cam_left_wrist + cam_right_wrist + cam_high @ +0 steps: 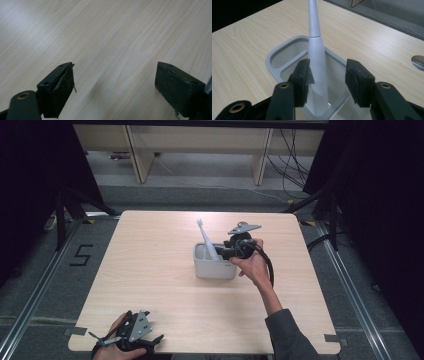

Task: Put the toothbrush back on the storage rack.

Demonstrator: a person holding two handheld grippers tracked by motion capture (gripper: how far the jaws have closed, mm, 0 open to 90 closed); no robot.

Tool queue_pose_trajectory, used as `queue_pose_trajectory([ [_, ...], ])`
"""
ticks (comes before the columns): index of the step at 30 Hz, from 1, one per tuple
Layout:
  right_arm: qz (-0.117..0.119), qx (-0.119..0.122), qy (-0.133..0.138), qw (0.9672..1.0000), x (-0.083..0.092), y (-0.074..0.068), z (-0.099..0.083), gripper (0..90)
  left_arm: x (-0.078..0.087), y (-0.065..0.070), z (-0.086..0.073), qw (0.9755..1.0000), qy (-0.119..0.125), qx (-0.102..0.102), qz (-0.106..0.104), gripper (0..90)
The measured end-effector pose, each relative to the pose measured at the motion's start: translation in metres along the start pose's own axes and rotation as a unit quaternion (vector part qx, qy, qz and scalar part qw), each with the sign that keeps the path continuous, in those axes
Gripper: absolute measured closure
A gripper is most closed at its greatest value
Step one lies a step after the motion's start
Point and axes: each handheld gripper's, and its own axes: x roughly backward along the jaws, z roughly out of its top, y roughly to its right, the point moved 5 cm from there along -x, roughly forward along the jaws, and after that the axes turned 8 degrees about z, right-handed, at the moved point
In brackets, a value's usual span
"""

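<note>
A white electric toothbrush [206, 239] stands tilted in a white two-part holder [214, 269] at the middle of the wooden table [150, 280]. In the right gripper view the toothbrush [316, 57] rests in the nearer, larger compartment of the holder [272, 63]. My right gripper [223, 252] reaches over the holder from the right. Its jaws straddle the toothbrush handle, with the right gripper [328, 67] open: the handle lies by the left pad and a clear gap separates it from the right pad. My left gripper [135, 336] sits at the table's near left edge, and the left gripper [115, 75] is open over bare wood.
A silver round fitting [419, 62] is set in the tabletop beyond the holder. Black curtains flank the table, and cables [292, 160] trail across the floor behind it beside wooden furniture legs [142, 160].
</note>
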Motion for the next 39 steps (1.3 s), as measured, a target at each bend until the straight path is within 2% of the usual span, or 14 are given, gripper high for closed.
queue_pose_trajectory([
  [8, -0.007, 0.001, 0.011, 0.9999, 0.015, 0.004, -0.001, 47.1, 0.000, 0.000, 0.000, 1.0000, 0.000, 0.000, 0.002, 15.4],
  [11, -0.003, -0.016, 0.017, 0.9997, 0.018, 0.000, -0.001, 41.4, 0.000, 0.000, 0.000, 1.0000, 0.000, 0.000, 0.001, 15.4],
  [12, -0.005, -0.001, 0.022, 0.9998, 0.018, 0.002, -0.001, 40.3, 0.000, 0.000, 0.000, 1.0000, 0.000, 0.000, 0.000, 15.4],
  [13, -0.003, -0.013, 0.017, 0.9998, 0.020, 0.000, -0.002, 39.6, 0.000, 0.000, 0.000, 1.0000, 0.001, 0.001, 0.000, 15.4],
  [17, -0.004, -0.005, 0.021, 0.9998, 0.023, 0.000, -0.004, 38.1, 0.000, 0.000, 0.000, 1.0000, -0.001, -0.001, 0.002, 15.4],
  [20, -0.004, -0.022, 0.032, 0.9992, 0.028, -0.002, -0.009, 37.2, -0.001, 0.000, 0.000, 1.0000, 0.004, 0.002, 0.001, 15.4],
  [21, -0.006, -0.006, 0.037, 0.9993, 0.029, 0.001, -0.009, 37.1, -0.001, 0.000, 0.000, 1.0000, 0.001, 0.001, 0.002, 15.4],
  [22, -0.007, -0.022, 0.032, 0.9992, 0.035, 0.001, -0.013, 36.4, 0.000, 0.000, 0.000, 1.0000, -0.002, 0.000, 0.002, 15.4],
  [26, -0.007, -0.030, 0.042, 0.9987, 0.042, 0.001, -0.018, 36.0, -0.001, 0.000, 0.000, 1.0000, -0.001, -0.001, 0.006, 15.4],
  [28, -0.015, -0.017, 0.042, 0.9989, 0.044, 0.004, -0.018, 35.7, -0.001, 0.000, 0.000, 1.0000, -0.001, 0.000, 0.007, 15.4],
  [29, -0.011, -0.032, 0.045, 0.9984, 0.047, 0.002, -0.021, 34.7, -0.001, 0.000, 0.000, 1.0000, 0.004, 0.003, 0.003, 15.4],
  [30, -0.008, -0.017, 0.050, 0.9986, 0.047, 0.004, -0.021, 34.6, -0.001, 0.000, 0.000, 1.0000, 0.004, 0.003, 0.003, 15.4],
  [33, -0.011, -0.037, 0.051, 0.9979, 0.049, 0.003, -0.024, 34.0, 0.000, 0.000, 0.000, 1.0000, -0.002, 0.000, 0.003, 15.4],
  [39, -0.014, -0.040, 0.052, 0.9978, 0.059, 0.004, -0.028, 33.3, 0.000, 0.000, 0.000, 1.0000, -0.001, 0.000, 0.002, 15.4],
])
